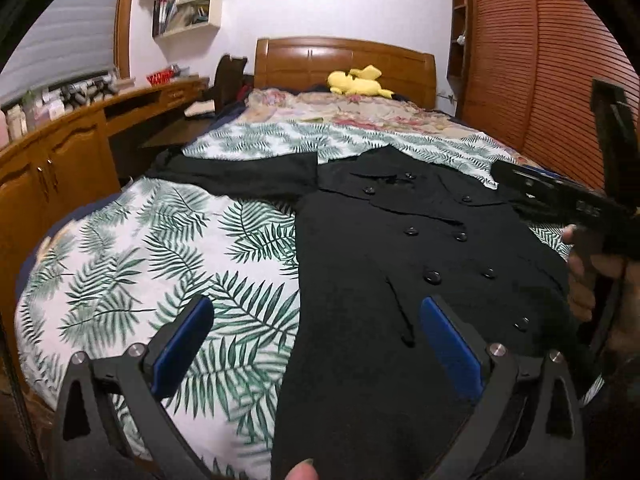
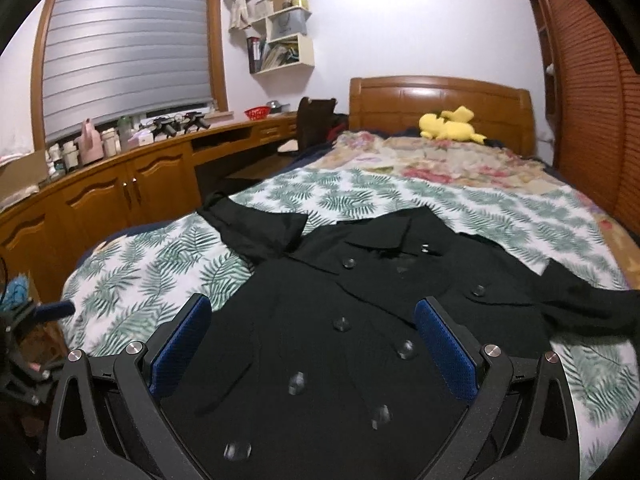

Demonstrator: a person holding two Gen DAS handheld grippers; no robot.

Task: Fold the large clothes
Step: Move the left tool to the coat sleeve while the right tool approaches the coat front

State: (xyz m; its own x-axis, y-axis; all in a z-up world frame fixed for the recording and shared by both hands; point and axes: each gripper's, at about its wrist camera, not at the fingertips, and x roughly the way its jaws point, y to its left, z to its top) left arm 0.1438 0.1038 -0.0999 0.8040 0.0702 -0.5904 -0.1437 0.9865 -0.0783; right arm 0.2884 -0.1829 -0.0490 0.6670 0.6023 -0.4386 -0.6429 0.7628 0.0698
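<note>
Left gripper (image 1: 316, 320): jaws spread wide, nothing between the blue pads (image 1: 182, 350); it hovers over the coat's left edge, one finger above the bedspread, the other above black cloth.
Room to its left: leaf-print bedspread (image 1: 140, 256) lies bare out to the rounded bed edge; beyond that edge stands the wooden cabinet run (image 1: 60, 168).
Ahead of it: the coat's sleeve (image 1: 240, 176) stretches sideways across the leaf print, ending near the bed's left edge.
Coat (image 2: 320, 360): black, double-breasted, two rows of dark buttons (image 1: 432, 278), laid flat face-up with collar pointing away toward the headboard (image 2: 440, 100); its hem end runs under both tools.
Right gripper (image 2: 312, 328): fingers fully apart and empty, poised above the coat's middle, buttons showing between the pads.
Room to its right: the other sleeve (image 2: 592, 304) lies rumpled, angled toward the right bed edge; leaf print shows bare just past it, then the louvred wardrobe doors (image 2: 592, 100).
Far ahead: floral blanket (image 2: 440, 156) and yellow plush toy (image 2: 452, 124), well apart from the coat.
</note>
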